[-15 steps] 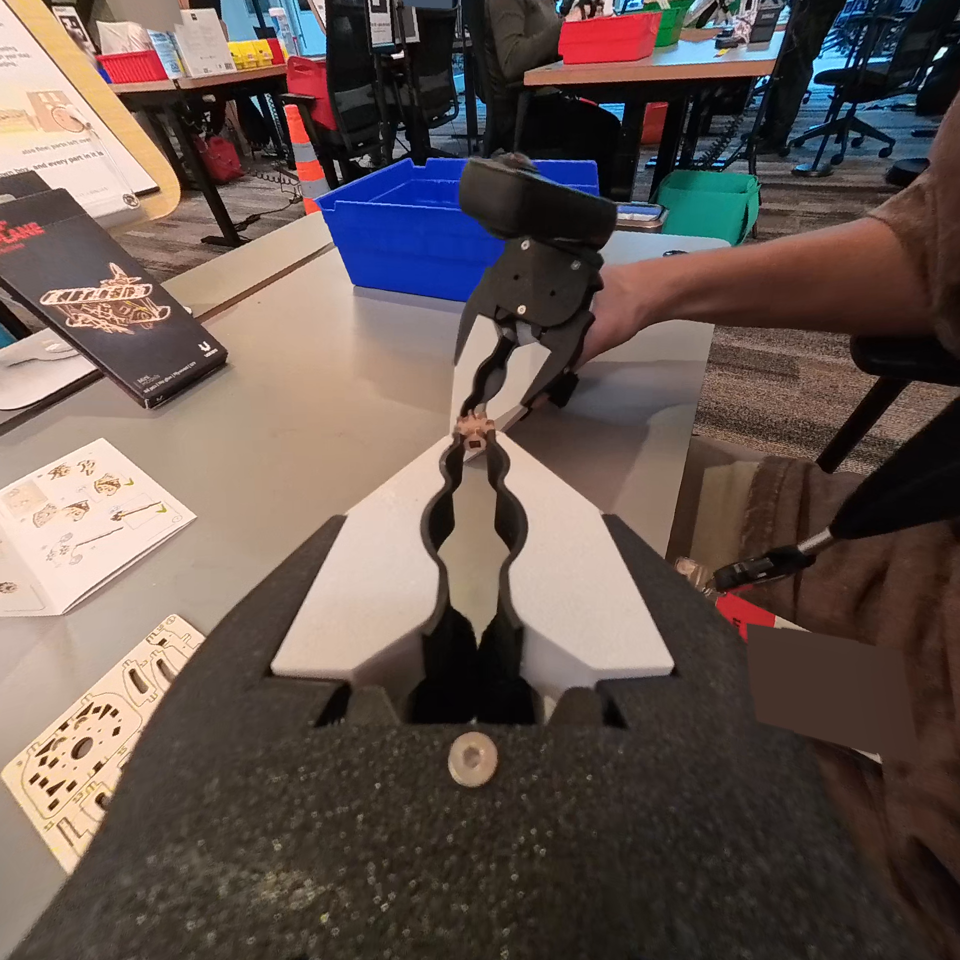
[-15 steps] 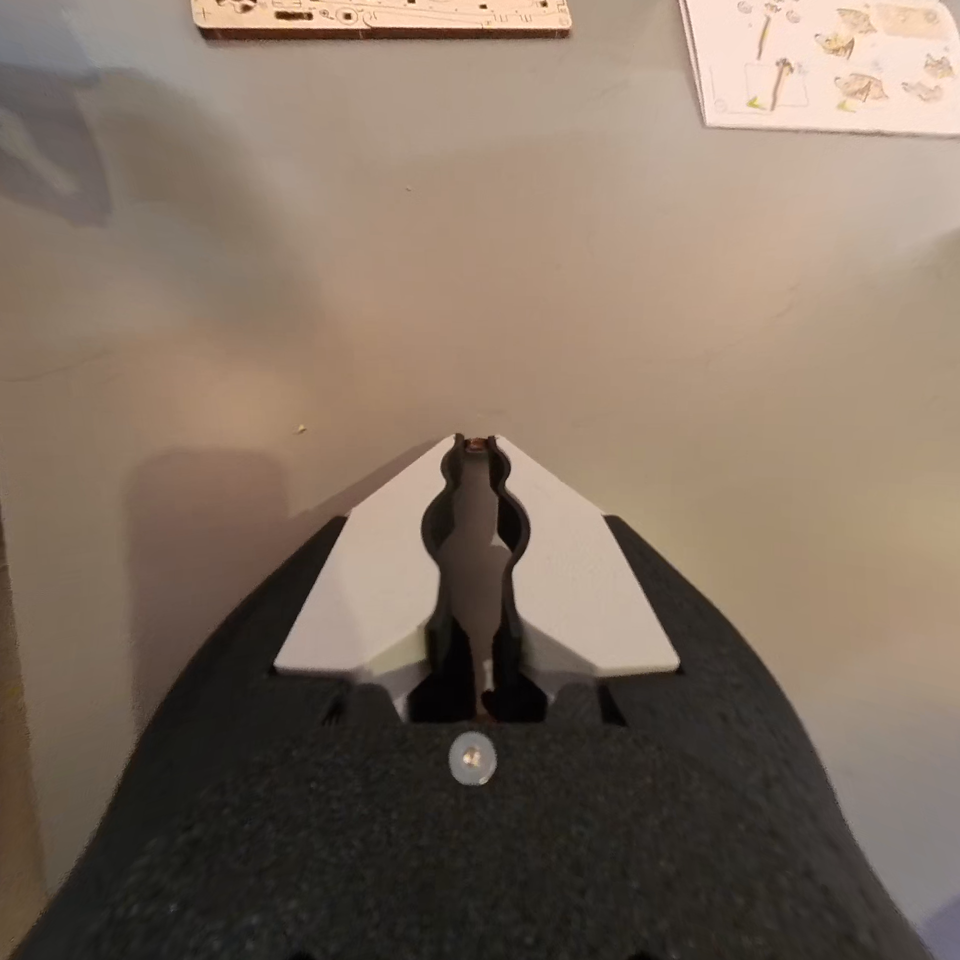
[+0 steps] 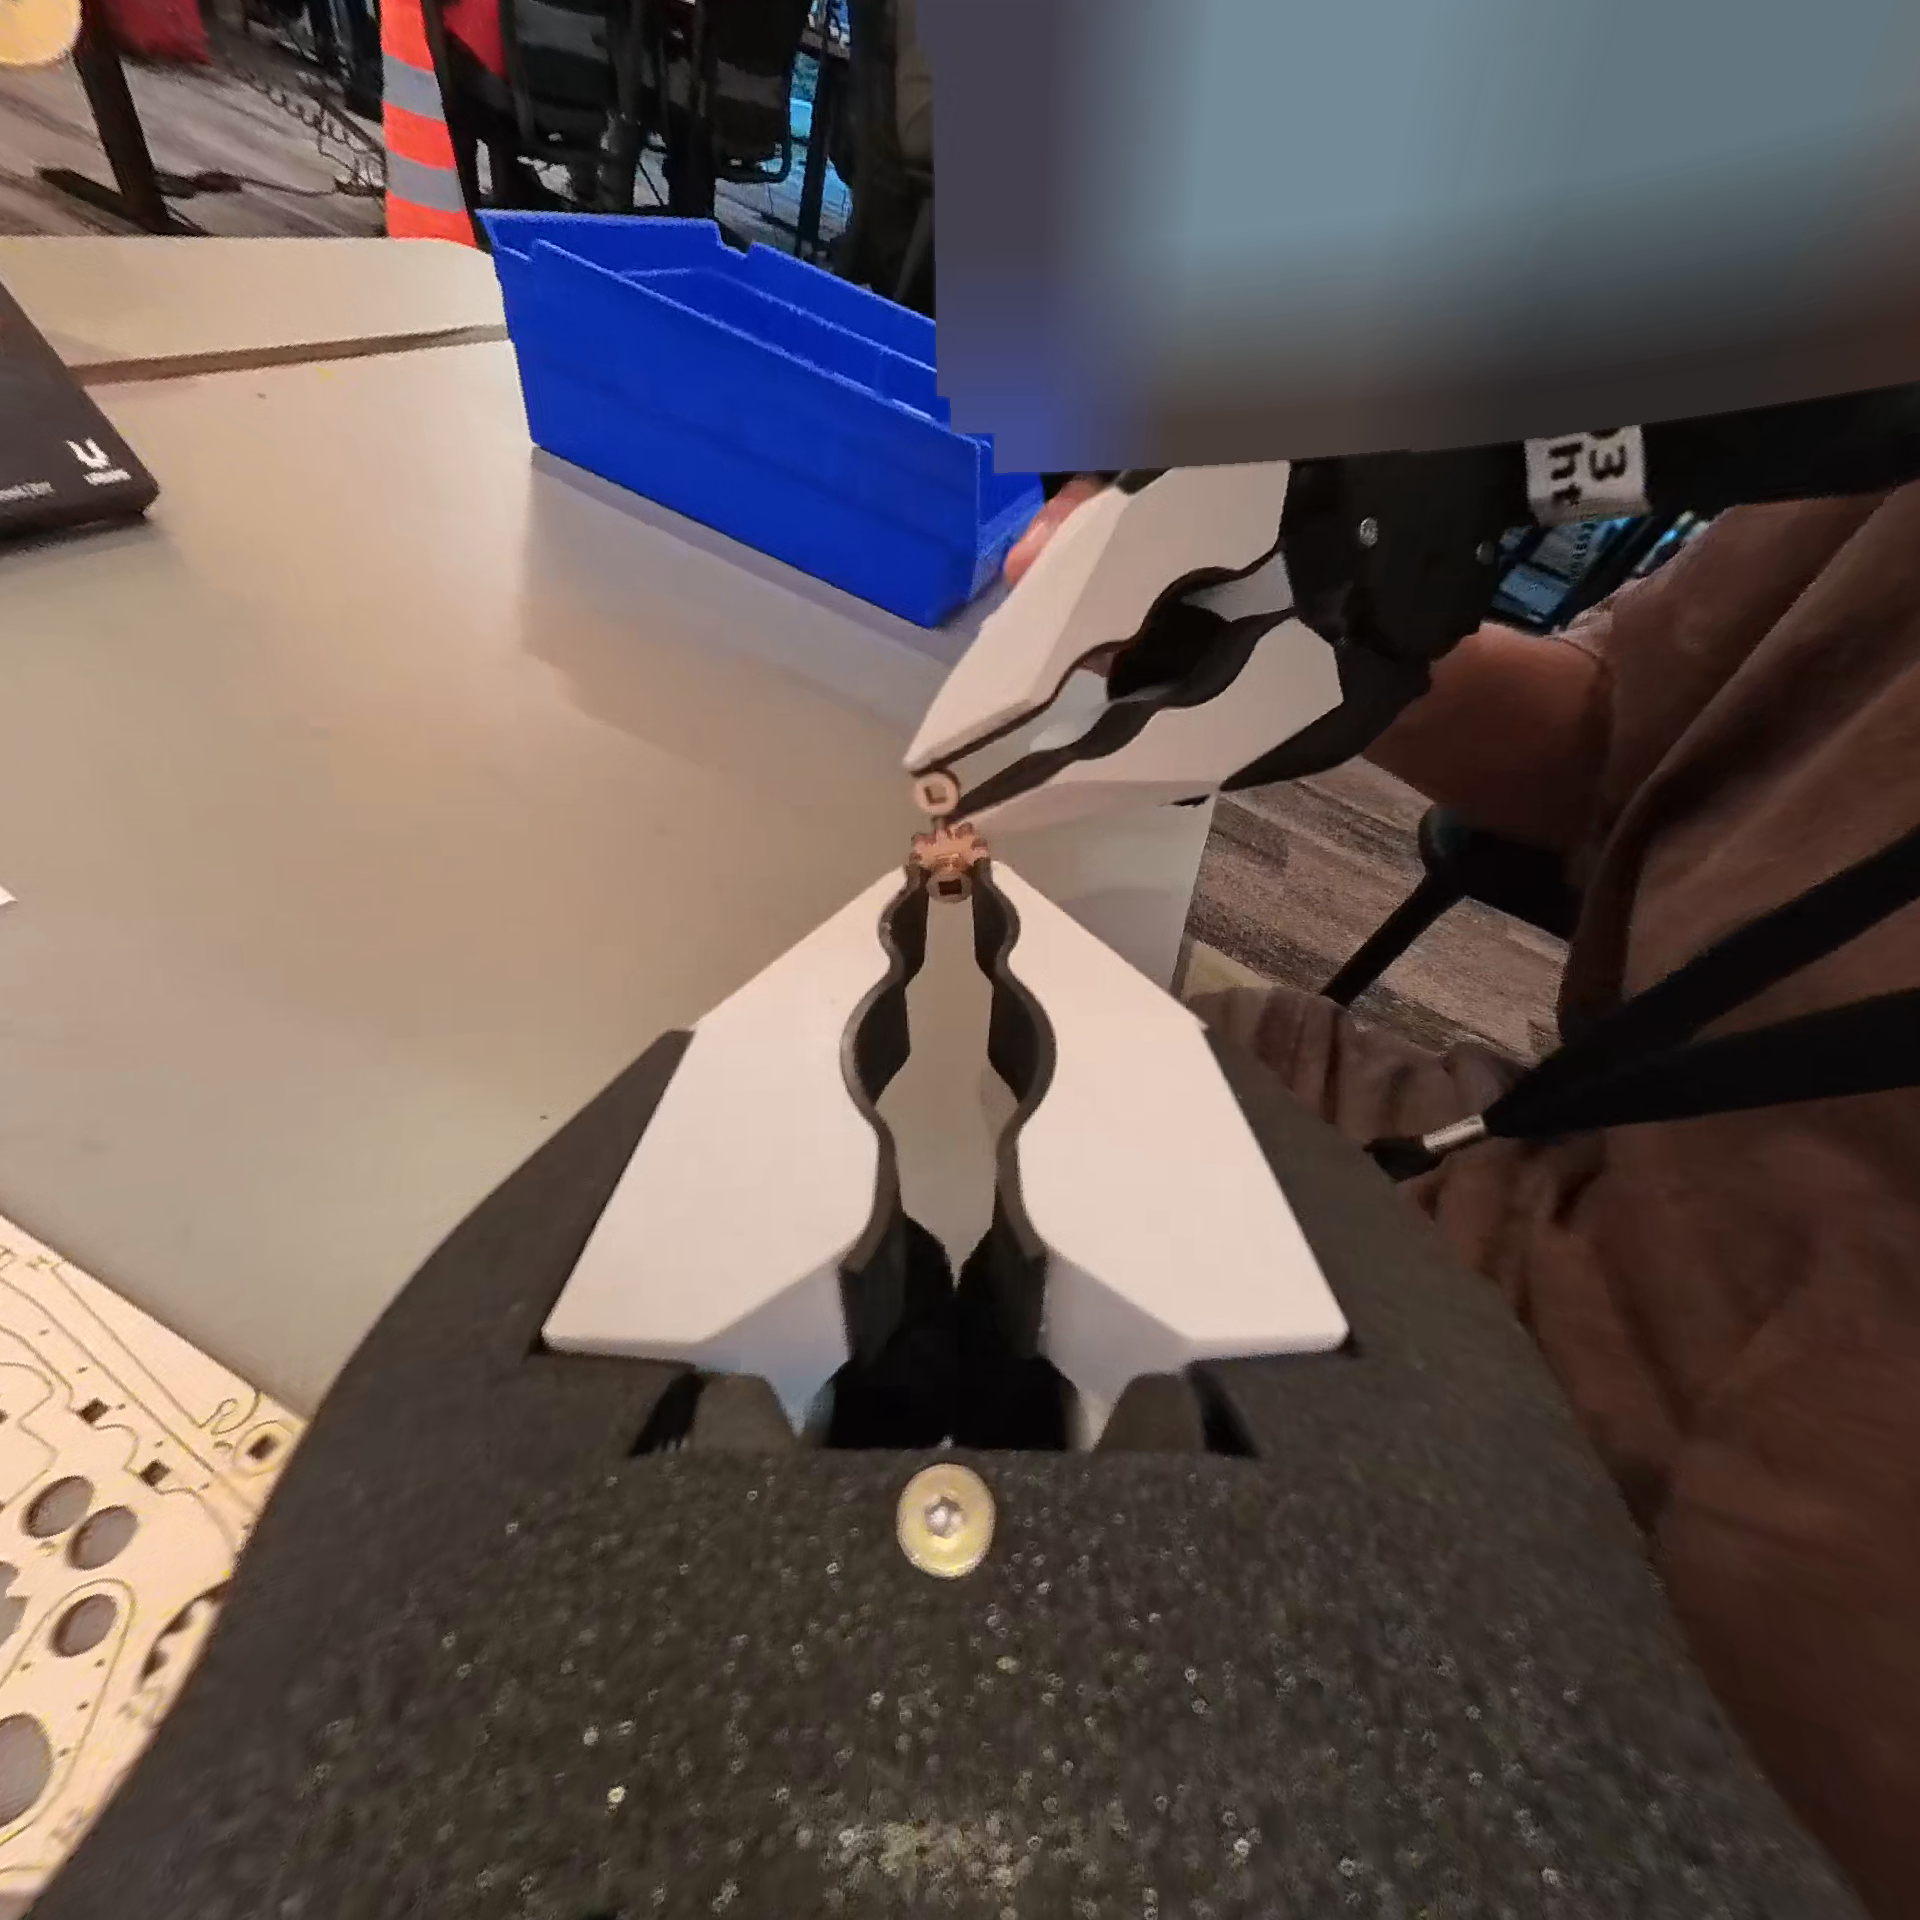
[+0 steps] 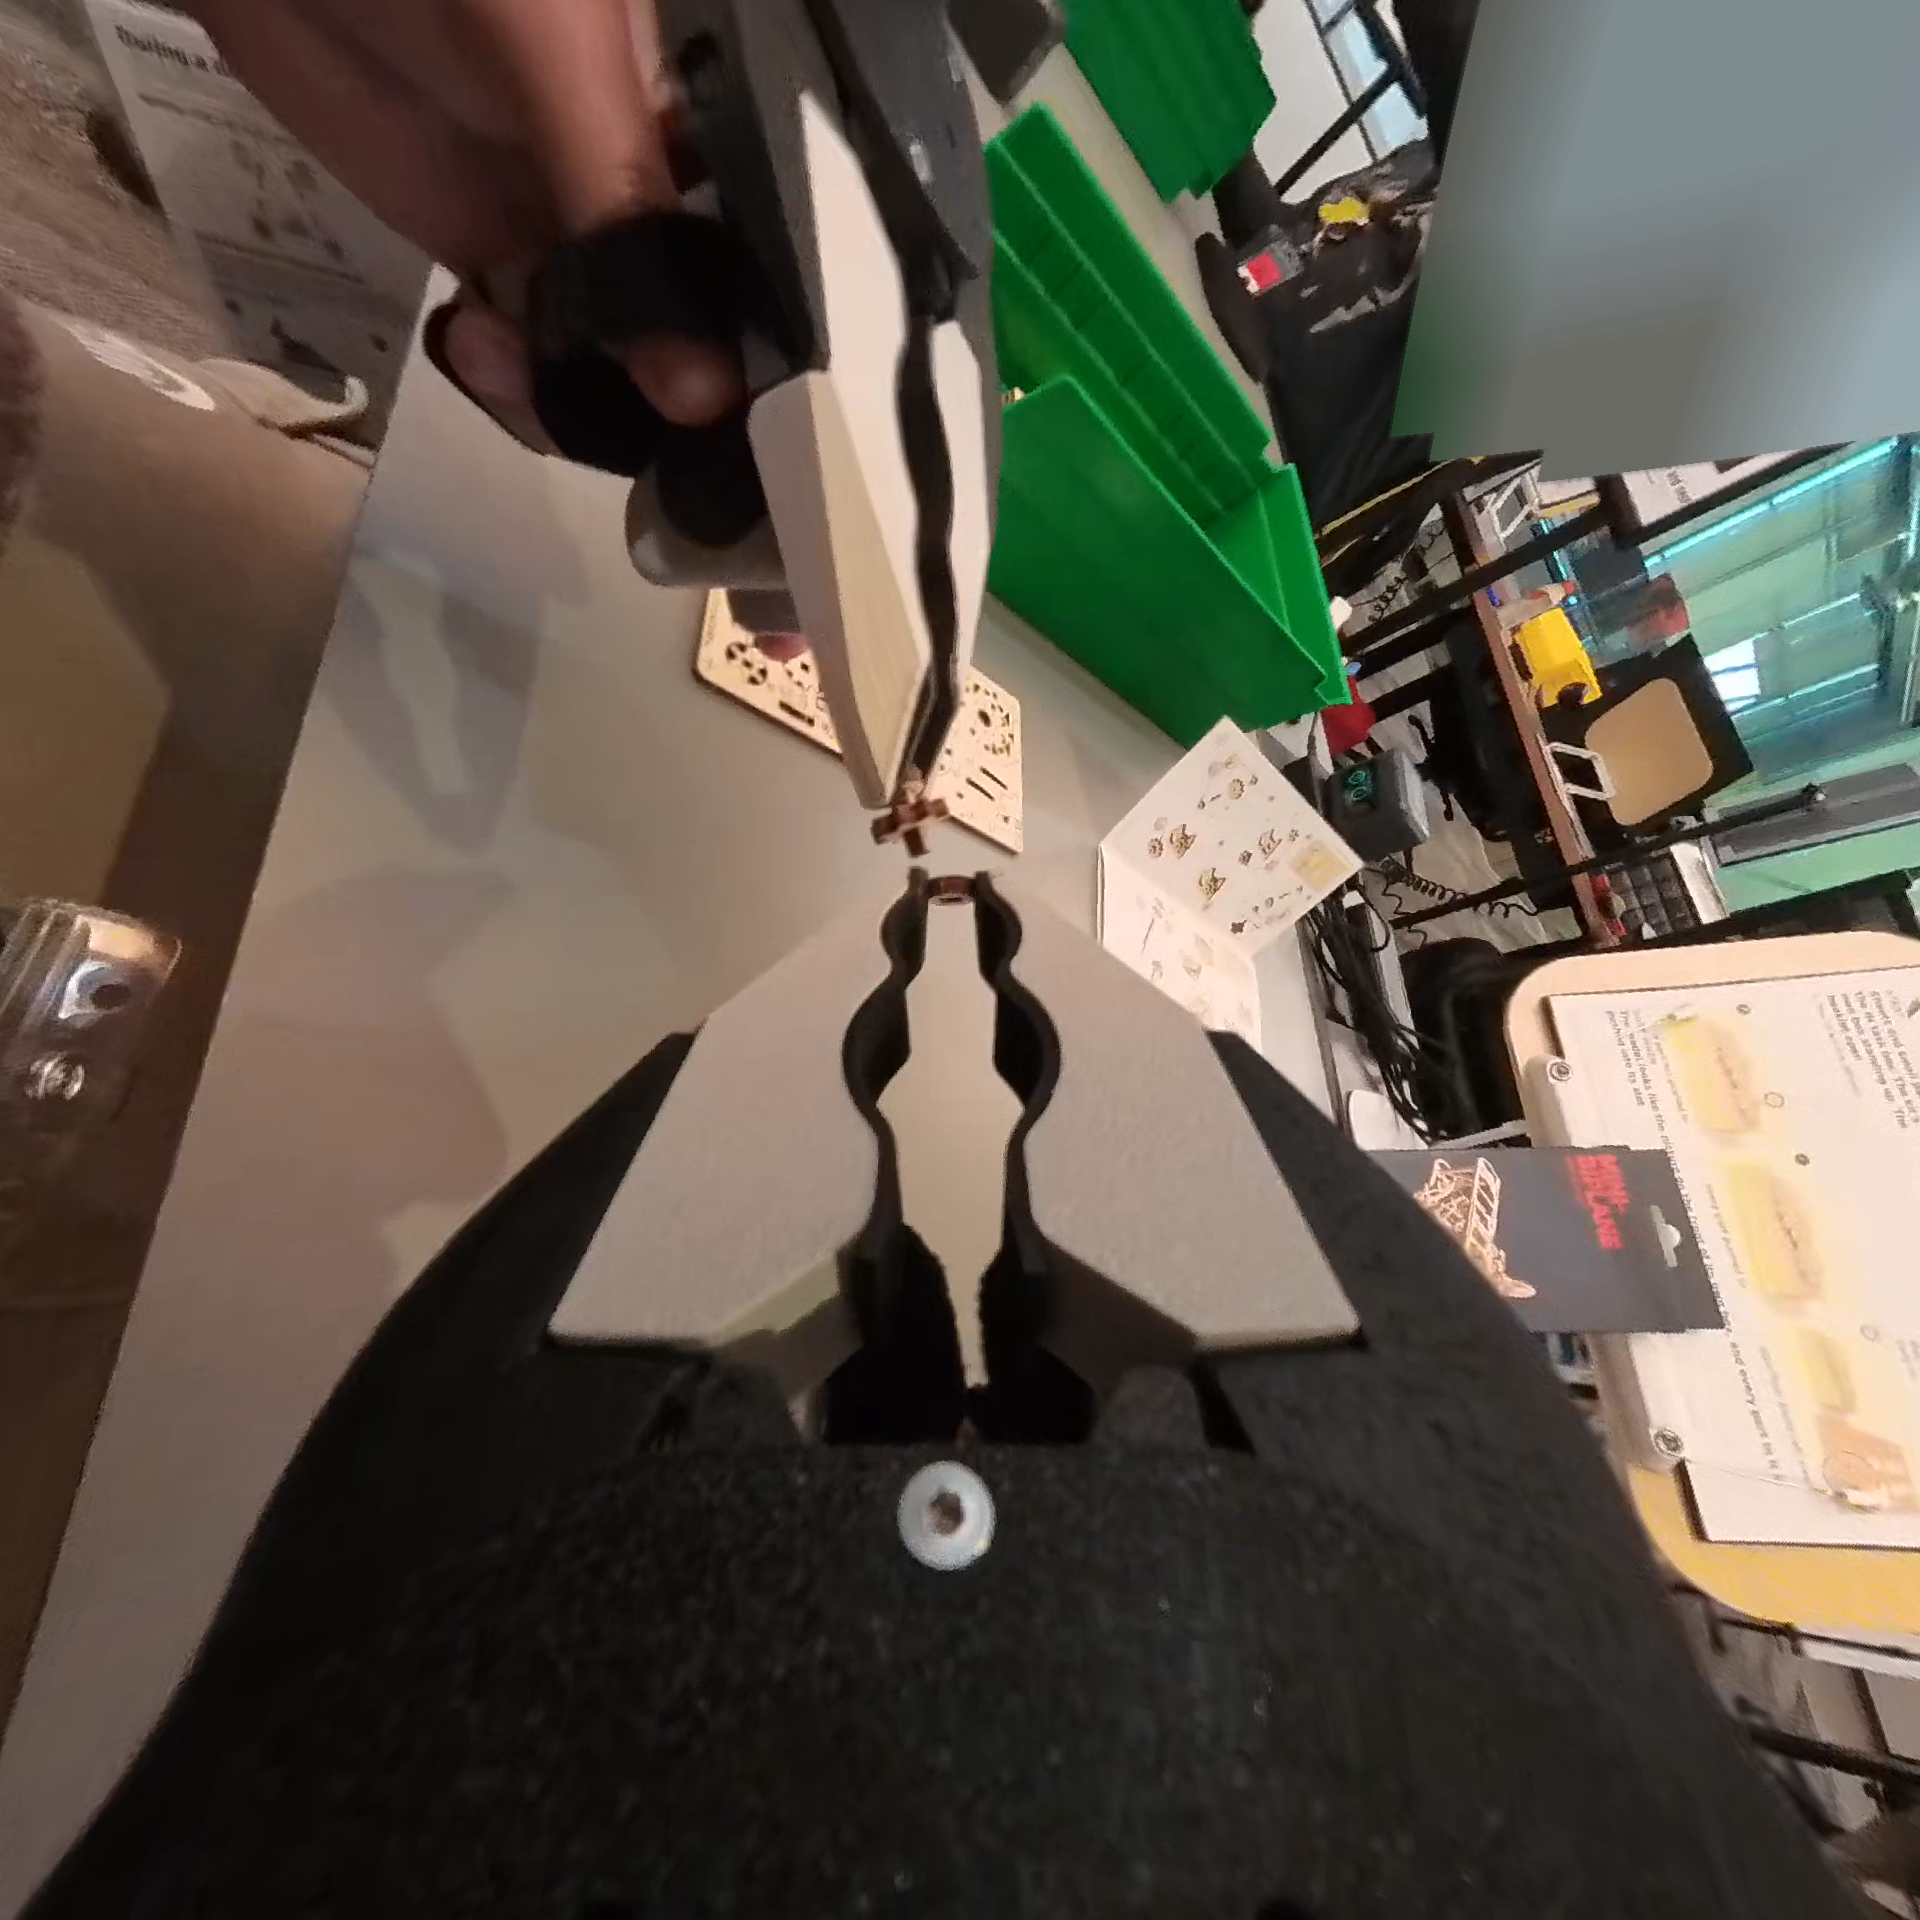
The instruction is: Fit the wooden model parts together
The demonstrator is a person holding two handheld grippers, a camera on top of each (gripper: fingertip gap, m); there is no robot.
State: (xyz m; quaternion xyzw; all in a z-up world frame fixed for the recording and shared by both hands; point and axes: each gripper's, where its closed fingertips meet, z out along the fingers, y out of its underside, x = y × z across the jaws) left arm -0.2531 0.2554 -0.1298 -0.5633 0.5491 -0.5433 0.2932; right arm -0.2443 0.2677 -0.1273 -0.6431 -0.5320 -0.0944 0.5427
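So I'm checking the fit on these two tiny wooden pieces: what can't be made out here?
- Toothed wooden piece in left gripper: too small to read its slot.
- Small ring piece in right gripper: mostly hidden between the tips.
- Cut-out wooden sheet: cut off by the left wrist view's edge.
- Upper right of the left wrist view: covered by a blur patch.

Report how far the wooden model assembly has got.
Done: each hand-held gripper has a small part pinched. The left hand-held gripper holds a toothed wooden piece; the right hand-held gripper holds a small ring piece. In hand: the tips nearly meet above the table. Left: joining them; the cut-out sheet remains.
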